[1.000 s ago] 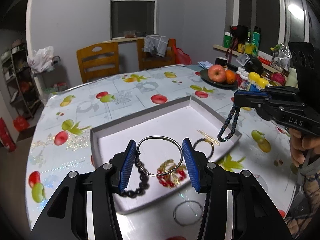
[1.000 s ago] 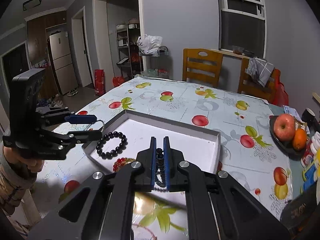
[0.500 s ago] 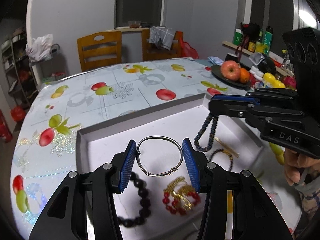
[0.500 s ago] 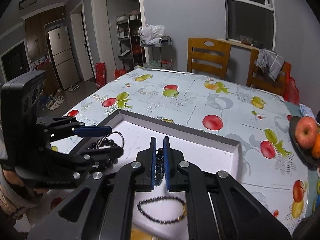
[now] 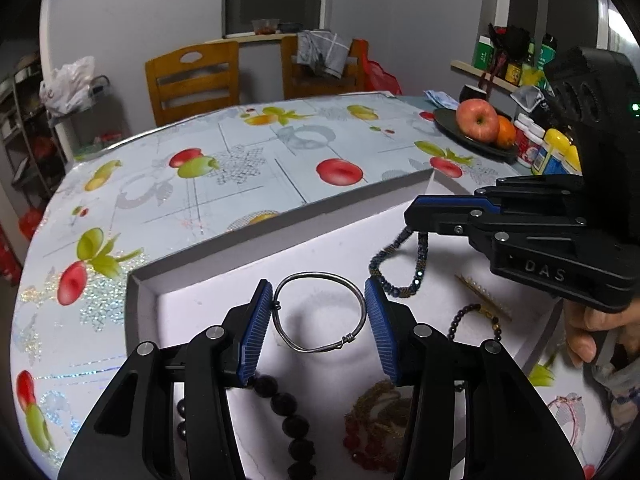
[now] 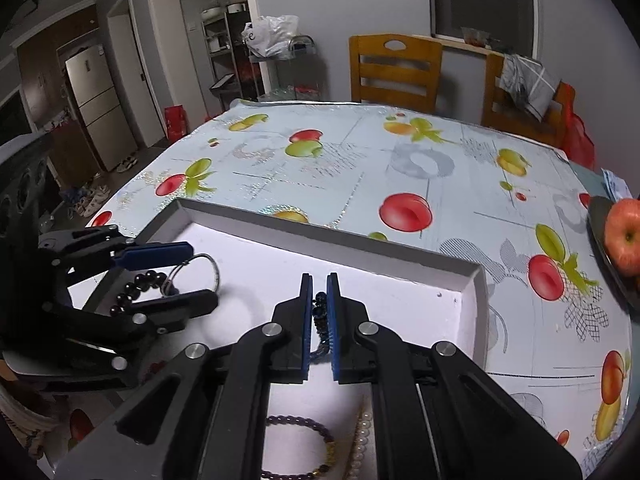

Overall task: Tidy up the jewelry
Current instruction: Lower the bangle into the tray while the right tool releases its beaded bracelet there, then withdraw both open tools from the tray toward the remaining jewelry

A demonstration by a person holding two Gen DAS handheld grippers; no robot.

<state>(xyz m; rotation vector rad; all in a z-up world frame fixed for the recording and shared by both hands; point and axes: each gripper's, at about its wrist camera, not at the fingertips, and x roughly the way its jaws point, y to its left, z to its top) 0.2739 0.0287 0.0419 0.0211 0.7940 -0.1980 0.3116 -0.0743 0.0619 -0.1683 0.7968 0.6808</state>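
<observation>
While both tools hang over the white tray [image 5: 256, 246], the left hand-held gripper [image 5: 320, 312] stands half open, its blue pads pressed on opposite sides of a silver wire bangle [image 5: 320, 314]. A thin hoop like this is probably light, springy and slick; squeezed harder across its width it could bow or shoot out, so a gentle hold at the widest points, clear of the twisted wire joint at its near edge, looks soundest. The right hand-held gripper [image 6: 319, 320] is nearly closed, pinching a dark beaded strand [image 5: 404, 264] that dangles limp beneath its tips. Being a soft string, it will sag and swing, and is best taken by a short bunch of beads. Below the left tool lie a black bead bracelet [image 5: 288, 420] and a red-and-gold piece [image 5: 376, 428]; beneath the right, a purple bead bracelet [image 6: 304, 452]. A fruit-print cloth covers the bench [image 5: 240, 168].
</observation>
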